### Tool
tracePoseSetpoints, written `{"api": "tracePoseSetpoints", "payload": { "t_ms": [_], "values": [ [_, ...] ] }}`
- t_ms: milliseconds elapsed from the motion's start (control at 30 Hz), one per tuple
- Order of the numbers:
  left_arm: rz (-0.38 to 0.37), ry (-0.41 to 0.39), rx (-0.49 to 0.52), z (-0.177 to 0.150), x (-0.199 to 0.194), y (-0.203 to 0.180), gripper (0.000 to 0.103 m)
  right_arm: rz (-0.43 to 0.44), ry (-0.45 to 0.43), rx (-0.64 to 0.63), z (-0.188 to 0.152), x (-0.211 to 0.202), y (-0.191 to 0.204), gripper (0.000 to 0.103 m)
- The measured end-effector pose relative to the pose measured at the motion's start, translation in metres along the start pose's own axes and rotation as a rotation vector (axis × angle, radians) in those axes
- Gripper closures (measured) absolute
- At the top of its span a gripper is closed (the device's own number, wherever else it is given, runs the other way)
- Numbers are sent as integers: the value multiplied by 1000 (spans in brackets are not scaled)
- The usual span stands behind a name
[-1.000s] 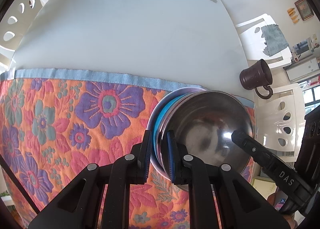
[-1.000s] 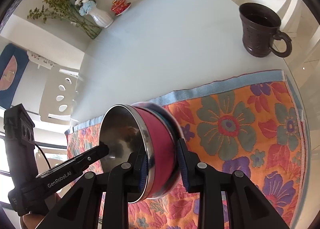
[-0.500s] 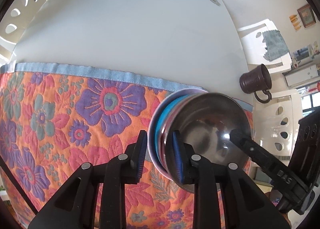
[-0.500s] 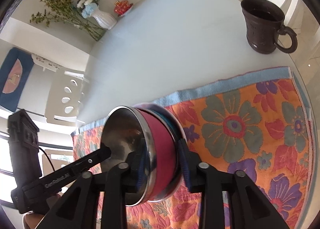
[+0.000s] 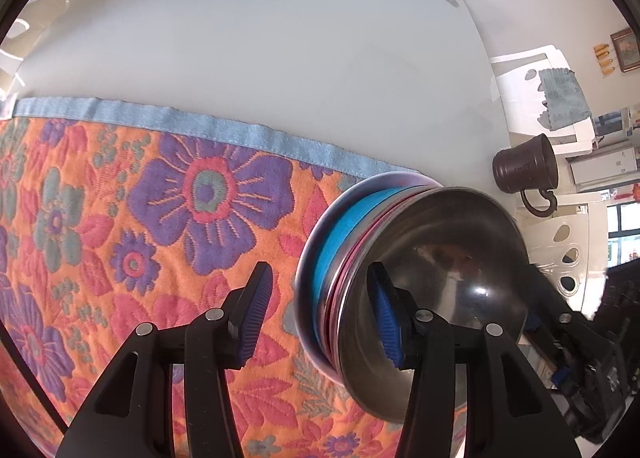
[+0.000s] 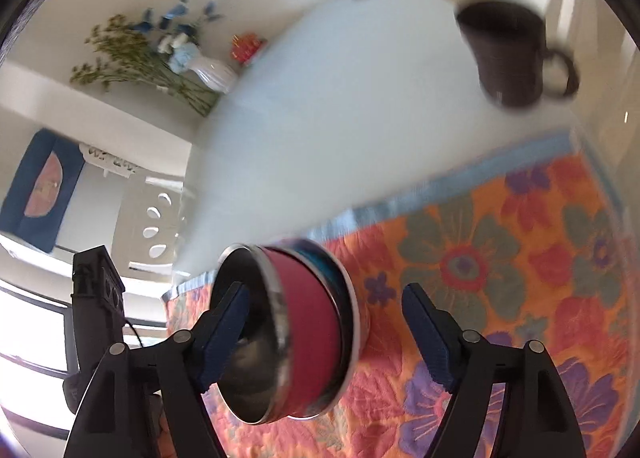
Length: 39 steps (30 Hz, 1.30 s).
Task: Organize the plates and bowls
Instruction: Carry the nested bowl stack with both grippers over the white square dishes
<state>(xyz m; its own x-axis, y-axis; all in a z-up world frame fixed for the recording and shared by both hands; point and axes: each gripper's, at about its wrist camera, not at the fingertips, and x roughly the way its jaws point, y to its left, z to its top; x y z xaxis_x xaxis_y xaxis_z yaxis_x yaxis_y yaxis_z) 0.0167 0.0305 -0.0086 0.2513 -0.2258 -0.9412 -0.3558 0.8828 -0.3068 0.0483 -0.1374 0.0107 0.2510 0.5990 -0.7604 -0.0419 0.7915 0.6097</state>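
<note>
A: Between the left gripper [image 5: 318, 316]'s blue pads [image 5: 253, 320] sits the near rim of the stacked bowls [image 5: 400, 278], on the floral cloth [image 5: 120, 238]. The jaws have just been opening; the left pad stands clear of the outermost bowl, and the right one hangs inside the steel-lined bowl [image 5: 448, 270] on top, apparently not pressing.

B: And the right gripper [image 6: 326, 336]?

A: Same stack, opposite rim. Its jaws have also just been opening and stand wide apart: one pad inside the steel bowl, the other well clear of the red wall [image 6: 310, 332]. Neither pinches anything.

B: So this is the release. How to finish it cleanly?

A: I judge the stack is set down, though the blur leaves me unsure it is fully settled. Lift each gripper away along its own fingers, so the inner pads don't hook the rim and tip the nest.

B: Anything nearby to mind?

A: The dark mug [image 6: 508, 53] stands on the bare tabletop [image 5: 280, 57] beyond the right gripper's far pad, well apart. Withdraw upward, not sideways toward it.
</note>
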Motion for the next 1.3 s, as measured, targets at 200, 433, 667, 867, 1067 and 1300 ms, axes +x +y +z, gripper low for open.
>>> {"api": "tracePoseSetpoints", "payload": {
  "t_ms": [200, 433, 667, 867, 1067, 1300],
  "values": [
    [-54, 8, 5, -3, 11, -5, 65, 45, 118, 10, -2, 40, -5, 46],
    [-34, -5, -6, -4, 8, -7, 66, -14, 101, -52, -6, 48, 5, 52],
    [20, -43, -8, -8, -15, -5, 66, 15, 117, -71, -13, 42, 19, 53],
    [13, -82, -55, -25, -47, 14, 66, 37, 131, -129, -23, 26, 47, 53],
    [11, -124, -83, -54, -90, 43, 67, 72, 132, -171, -52, 8, 79, 53],
    [5, -156, -101, -99, -128, 73, 66, 60, 131, -228, -110, -17, 117, 53]
  ]
}}
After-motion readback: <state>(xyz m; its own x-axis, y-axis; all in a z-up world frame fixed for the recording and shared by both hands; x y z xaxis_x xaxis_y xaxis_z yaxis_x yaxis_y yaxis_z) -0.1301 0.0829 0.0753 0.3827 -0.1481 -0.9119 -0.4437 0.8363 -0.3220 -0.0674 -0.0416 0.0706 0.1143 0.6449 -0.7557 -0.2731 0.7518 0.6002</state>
